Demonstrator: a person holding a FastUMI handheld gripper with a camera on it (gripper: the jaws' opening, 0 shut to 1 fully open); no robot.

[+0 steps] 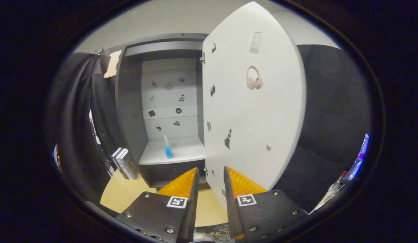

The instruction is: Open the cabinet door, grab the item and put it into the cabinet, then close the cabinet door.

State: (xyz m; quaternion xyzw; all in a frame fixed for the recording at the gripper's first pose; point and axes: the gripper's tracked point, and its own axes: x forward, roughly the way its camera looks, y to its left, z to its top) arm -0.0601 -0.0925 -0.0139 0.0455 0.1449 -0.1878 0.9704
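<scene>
A grey cabinet [128, 111] stands on a light wooden table, and its white door [249, 111] is swung wide open toward me on the right. A small blue bottle [167, 147] stands upright on the cabinet's white shelf [182, 153], well beyond my fingers. My gripper [210, 173] hangs in front of the cabinet's base, near the door's lower inner corner. Its fingers [187, 184] stand a narrow gap apart with nothing between them. A small knob [268, 147] shows on the door face.
Two books [123, 162] stand upright on the table [119, 194] left of the cabinet. Black cloth walls enclose both sides. A lit screen [359, 158] glows far right, with cables below the table's front edge.
</scene>
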